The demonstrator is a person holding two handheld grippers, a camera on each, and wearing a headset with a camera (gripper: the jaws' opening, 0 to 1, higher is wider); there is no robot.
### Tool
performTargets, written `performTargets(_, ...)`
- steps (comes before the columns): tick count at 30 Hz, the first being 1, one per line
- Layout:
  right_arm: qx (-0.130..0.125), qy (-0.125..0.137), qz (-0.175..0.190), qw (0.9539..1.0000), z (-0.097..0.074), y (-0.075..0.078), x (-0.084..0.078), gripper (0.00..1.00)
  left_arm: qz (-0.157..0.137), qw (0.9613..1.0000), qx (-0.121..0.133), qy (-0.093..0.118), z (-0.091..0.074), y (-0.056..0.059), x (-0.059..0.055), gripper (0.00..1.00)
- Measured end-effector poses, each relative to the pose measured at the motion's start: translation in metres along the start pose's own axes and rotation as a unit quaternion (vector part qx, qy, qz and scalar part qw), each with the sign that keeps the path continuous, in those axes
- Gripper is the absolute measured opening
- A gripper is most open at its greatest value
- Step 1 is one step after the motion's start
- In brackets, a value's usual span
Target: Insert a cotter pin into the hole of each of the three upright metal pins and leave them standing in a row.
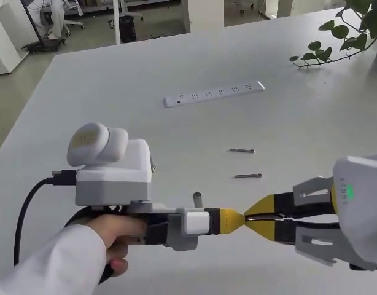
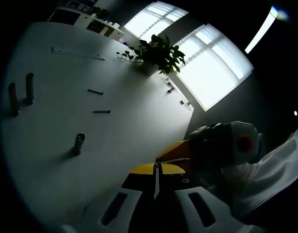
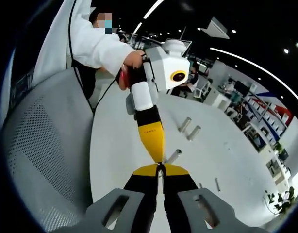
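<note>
Can't see the bottom of the pin (image 1: 198, 198), hidden behind the left gripper (image 1: 239, 221). Can't tell if it holds anything: too small.

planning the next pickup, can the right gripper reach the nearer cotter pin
Probably yes: the cotter pin lies on the table just past the right gripper, nothing between; its jaws look shut.

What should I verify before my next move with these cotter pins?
1. Three upright grey metal pins standing on the white table: ok.
2. Two thin metal cotter pins lying loose, not yet inserted: ok.
3. Left hand-held gripper shut: ok.
4. Right hand-held gripper shut, tip to tip with the left: ok.
5. Third cotter pin pinched between the tips: cannot tell.
</note>
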State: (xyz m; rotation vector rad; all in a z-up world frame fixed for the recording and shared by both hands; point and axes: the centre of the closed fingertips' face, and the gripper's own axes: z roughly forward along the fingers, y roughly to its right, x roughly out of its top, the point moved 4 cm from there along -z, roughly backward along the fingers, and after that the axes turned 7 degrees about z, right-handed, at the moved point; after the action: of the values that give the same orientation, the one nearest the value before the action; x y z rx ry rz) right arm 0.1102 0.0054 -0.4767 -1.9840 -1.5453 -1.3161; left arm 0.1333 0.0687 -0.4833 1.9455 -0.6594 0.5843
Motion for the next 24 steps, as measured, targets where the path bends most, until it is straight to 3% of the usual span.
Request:
performTargets(7,0.001,0.011,0.034,0.9994,-0.004,0.004,-0.003,0.08,0.019,0.9998,-0.002,0.002,-0.002,-0.001,-0.001,0.00)
performTargets(9,0.009,0.014,0.073,0.9972,-0.004,0.003,-0.008,0.07,0.018,0.9998,-0.002,0.006,-0.005,-0.001,0.001,0.00)
performTargets(12,0.030,0.029,0.126,0.9912,-0.005,0.002,-0.013,0.08,0.043,0.9991,0.000,0.007,-0.008,-0.002,0.002,0.00)
performTargets(15,0.055,0.040,0.172,0.9828,-0.006,0.001,-0.017,0.09,0.103,0.9947,-0.003,0.005,-0.013,0.001,0.002,0.00)
performTargets(18,0.074,0.049,0.195,0.9769,-0.006,0.000,-0.017,0.09,0.120,0.9926,-0.003,-0.012,-0.014,0.002,-0.003,0.00)
performTargets(21,0.087,0.054,0.211,0.9720,-0.004,-0.002,-0.019,0.09,0.161,0.9868,-0.012,-0.013,-0.015,0.004,-0.005,0.00)
performTargets(22,0.106,0.056,0.225,0.9671,-0.003,-0.007,-0.019,0.08,0.180,0.9834,-0.014,-0.015,-0.015,0.006,-0.006,0.00)
performTargets(24,0.112,0.065,0.234,0.9636,-0.002,-0.008,-0.017,0.07,0.202,0.9789,-0.024,-0.017,-0.015,0.010,-0.007,0.00)
